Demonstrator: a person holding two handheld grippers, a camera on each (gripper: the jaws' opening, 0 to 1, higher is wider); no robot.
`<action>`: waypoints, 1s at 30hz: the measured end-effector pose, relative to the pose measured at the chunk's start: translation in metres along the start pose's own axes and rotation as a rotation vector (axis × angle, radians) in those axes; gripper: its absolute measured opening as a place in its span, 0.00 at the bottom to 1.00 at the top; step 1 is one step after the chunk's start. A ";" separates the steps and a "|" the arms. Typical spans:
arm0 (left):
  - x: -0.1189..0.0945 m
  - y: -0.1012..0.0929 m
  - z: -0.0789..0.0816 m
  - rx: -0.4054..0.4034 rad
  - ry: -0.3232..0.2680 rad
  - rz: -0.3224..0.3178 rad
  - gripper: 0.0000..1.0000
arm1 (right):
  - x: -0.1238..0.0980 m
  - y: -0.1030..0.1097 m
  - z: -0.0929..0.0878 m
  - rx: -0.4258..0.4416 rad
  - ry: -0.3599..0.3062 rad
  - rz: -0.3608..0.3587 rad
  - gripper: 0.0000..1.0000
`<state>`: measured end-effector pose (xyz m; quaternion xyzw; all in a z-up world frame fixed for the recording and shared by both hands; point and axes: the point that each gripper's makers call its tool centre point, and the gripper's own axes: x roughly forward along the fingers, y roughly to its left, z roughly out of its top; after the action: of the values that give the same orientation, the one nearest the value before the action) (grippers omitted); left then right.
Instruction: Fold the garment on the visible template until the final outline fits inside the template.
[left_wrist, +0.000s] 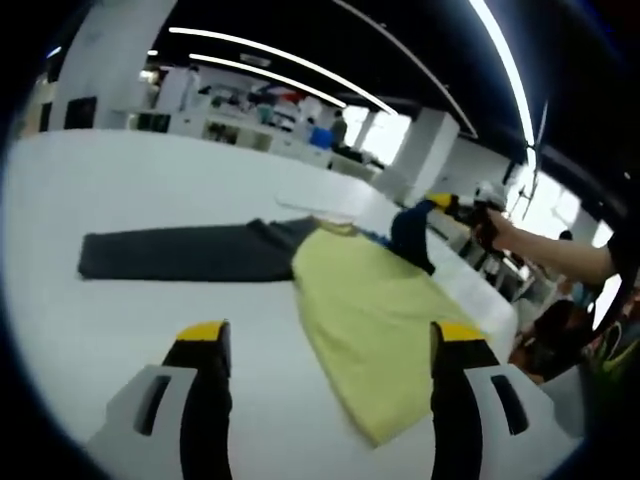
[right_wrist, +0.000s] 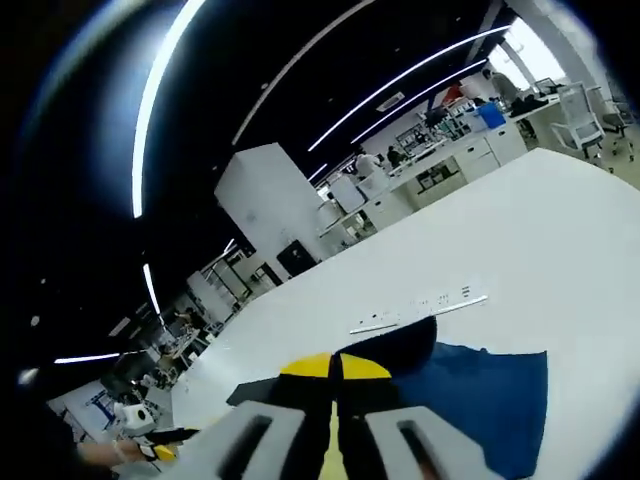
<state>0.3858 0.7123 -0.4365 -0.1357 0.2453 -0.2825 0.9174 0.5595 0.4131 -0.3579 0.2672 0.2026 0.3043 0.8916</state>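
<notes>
1. White and wide, the table (left_wrist: 120, 190) stretches back toward a dim hall with ceiling light strips and blurred workbenches.
2. On it lies a yellow-green template sheet (left_wrist: 375, 320), its near end blurred between the left gripper's fingers.
3. The garment shows as a dark grey stretch (left_wrist: 185, 253) lying flat to the sheet's left, touching its edge; its far end is lifted as a dark blue bunch (left_wrist: 412, 232).
4. The left gripper (left_wrist: 330, 345) hovers above the table, fingers (left_wrist: 205, 345) spread wide and holding nothing.
5. The right gripper (right_wrist: 335, 367) has its yellow-tipped fingers pressed together on the blue cloth (right_wrist: 480, 395), which hangs from them; the pinch itself is hidden.
6. In the left gripper view a person's hand (left_wrist: 497, 226) and forearm hold that gripper, small and hard to make out.
7. A thin white strip (right_wrist: 420, 312) lies on the table beyond the cloth, its markings unreadable.
</notes>
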 end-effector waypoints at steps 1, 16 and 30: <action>-0.001 0.000 0.000 -0.002 -0.001 0.000 0.78 | 0.004 0.004 -0.001 -0.002 0.004 0.008 0.00; -0.013 0.009 -0.008 -0.026 -0.011 0.022 0.77 | 0.067 0.051 -0.034 -0.040 0.108 0.102 0.00; -0.011 0.015 -0.018 -0.060 -0.010 0.036 0.76 | 0.115 0.043 -0.082 0.011 0.187 0.073 0.00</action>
<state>0.3751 0.7285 -0.4529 -0.1602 0.2516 -0.2580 0.9190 0.5818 0.5458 -0.4190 0.2497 0.2766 0.3590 0.8557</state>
